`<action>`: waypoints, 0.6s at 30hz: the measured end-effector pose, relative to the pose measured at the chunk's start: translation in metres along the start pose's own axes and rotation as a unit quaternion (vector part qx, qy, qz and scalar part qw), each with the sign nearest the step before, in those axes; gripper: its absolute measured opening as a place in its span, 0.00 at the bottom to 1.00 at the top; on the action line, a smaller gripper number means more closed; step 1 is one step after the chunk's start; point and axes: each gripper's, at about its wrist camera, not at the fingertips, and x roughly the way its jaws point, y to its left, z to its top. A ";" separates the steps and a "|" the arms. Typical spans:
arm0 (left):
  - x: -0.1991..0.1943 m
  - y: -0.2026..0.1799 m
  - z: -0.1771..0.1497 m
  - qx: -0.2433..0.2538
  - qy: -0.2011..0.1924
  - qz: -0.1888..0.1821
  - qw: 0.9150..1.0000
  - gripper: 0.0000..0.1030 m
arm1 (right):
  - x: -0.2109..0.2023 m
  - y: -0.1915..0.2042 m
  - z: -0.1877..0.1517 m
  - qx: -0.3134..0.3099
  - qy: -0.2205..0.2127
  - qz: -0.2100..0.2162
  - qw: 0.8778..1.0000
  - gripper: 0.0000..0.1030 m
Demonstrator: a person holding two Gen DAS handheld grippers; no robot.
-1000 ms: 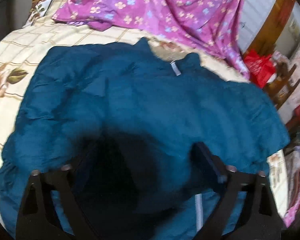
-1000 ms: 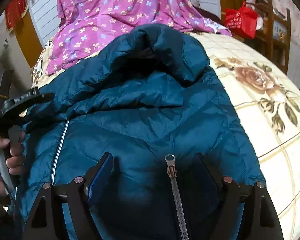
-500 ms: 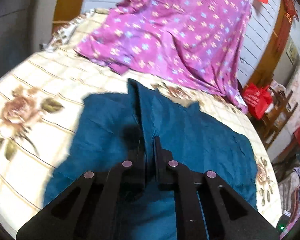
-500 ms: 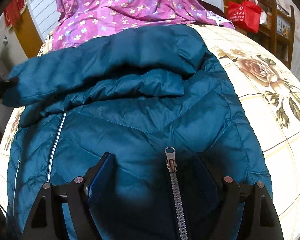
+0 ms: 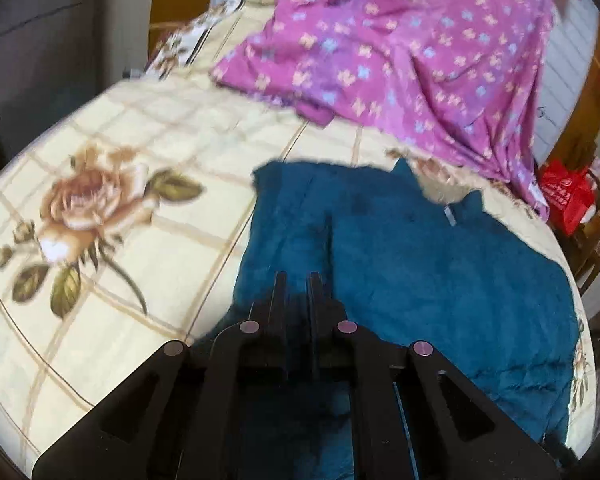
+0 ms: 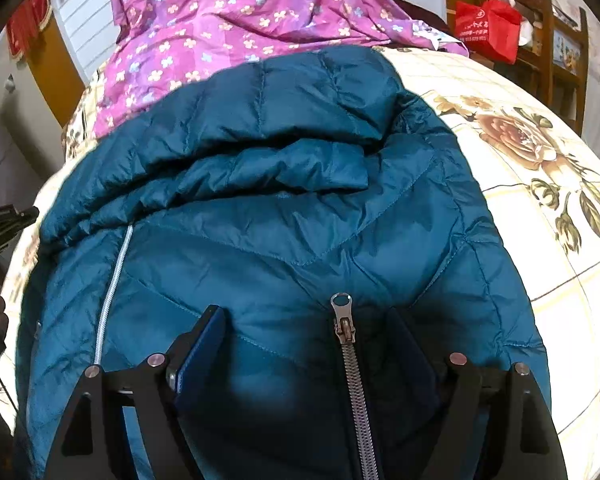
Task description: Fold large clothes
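Observation:
A teal quilted puffer jacket [image 6: 300, 240] lies on the bed, its sleeve folded across the chest and its silver front zipper [image 6: 346, 332] toward me. It also shows in the left wrist view [image 5: 420, 280]. My right gripper [image 6: 306, 320] is open, its jaws wide over the jacket's front around the zipper pull. My left gripper [image 5: 298, 284] is shut at the jacket's left edge; whether cloth is pinched between its jaws is not clear. The left gripper also shows at the left edge of the right wrist view [image 6: 4, 224], held by a hand.
The bed has a cream sheet with rose prints [image 5: 88, 208]. A purple flowered cloth [image 5: 400, 48] lies at the head of the bed. A red bag [image 6: 486, 26] sits on wooden chairs beside the bed.
My left gripper shut and pulled back to the left, away from the jacket's middle. The sleeve was carried across and now lies flat over the chest. The right gripper stayed put.

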 end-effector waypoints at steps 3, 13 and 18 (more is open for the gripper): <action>-0.010 -0.023 0.006 0.043 -0.015 -0.004 0.999 0.06 | -0.018 -0.001 0.002 -0.006 -0.041 0.010 0.999 0.75; 0.014 -0.071 0.021 0.114 -0.017 0.027 0.993 0.06 | -0.039 -0.019 0.098 -0.081 -0.105 0.008 0.991 0.52; 0.040 -0.069 0.022 0.085 0.003 0.046 0.995 0.06 | -0.007 0.008 0.154 -0.118 -0.101 0.045 0.987 0.52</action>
